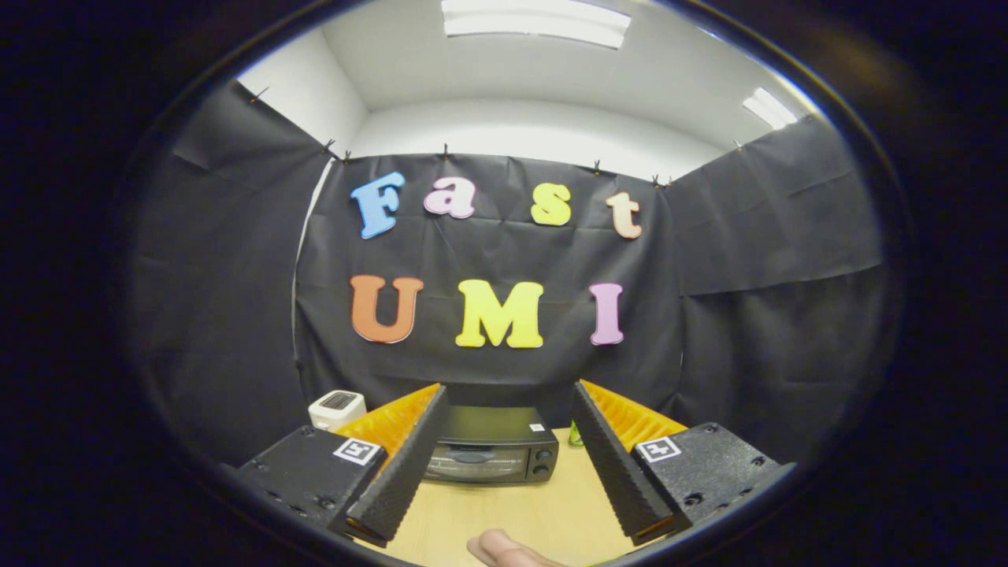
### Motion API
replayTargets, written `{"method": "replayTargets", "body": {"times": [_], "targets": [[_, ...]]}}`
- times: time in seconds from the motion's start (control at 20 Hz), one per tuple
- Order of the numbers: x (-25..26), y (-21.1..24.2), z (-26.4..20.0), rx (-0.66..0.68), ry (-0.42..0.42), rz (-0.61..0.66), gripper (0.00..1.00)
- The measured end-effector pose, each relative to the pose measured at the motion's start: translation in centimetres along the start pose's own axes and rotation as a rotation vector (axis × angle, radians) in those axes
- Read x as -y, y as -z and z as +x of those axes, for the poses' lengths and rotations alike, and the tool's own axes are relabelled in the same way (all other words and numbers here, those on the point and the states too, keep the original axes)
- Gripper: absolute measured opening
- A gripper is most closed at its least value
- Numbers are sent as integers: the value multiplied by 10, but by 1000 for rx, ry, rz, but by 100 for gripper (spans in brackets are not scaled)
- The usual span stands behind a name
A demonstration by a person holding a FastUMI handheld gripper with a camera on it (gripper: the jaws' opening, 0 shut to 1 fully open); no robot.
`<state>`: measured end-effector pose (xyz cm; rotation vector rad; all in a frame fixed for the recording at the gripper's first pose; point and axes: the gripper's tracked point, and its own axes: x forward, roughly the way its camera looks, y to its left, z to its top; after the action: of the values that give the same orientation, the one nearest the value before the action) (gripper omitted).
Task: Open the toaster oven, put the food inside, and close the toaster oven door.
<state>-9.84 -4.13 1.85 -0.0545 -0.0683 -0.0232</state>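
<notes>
The toaster oven (492,445) stood on the light wooden table (504,512), close to the black cloth wall at the back of the booth. It was a black box with a flat top, and its glass door with a handle near the upper edge was closed. Two round knobs sat one over the other on the right part of its front. A small white label was on the top of the toaster oven, near its right back corner.

The gripper (504,409) was held in the air in front of the toaster oven, and its two fingers were wide apart, with nothing between them except the view of the toaster oven beyond. The fingers did not touch the toaster oven; a bare part of the table lay between their tips and its door. Each finger had a ridged inner face, and a square marker was fixed on the body behind each finger.

To the left of the toaster oven, a little behind the left finger, stood a small white appliance (337,408) with dark slots on the top. To the right of the toaster oven, just beside it and partly hidden by the right finger, a small green thing (575,435) was visible; I could not tell what it was.

In front of the toaster oven, on the near side of the table and under the gripper, the tip of a person's finger (504,549) appeared
</notes>
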Motion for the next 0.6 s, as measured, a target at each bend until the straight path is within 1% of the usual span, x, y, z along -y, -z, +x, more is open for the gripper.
{"method": "replayTargets", "body": {"times": [0.25, 0.4, 0.6], "targets": [[-7, 13, -14, 2, -31, 22, 100], [-8, 20, -16, -8, -49, 61, 100], [1, 25, -17, -8, -27, 55, 100]]}}
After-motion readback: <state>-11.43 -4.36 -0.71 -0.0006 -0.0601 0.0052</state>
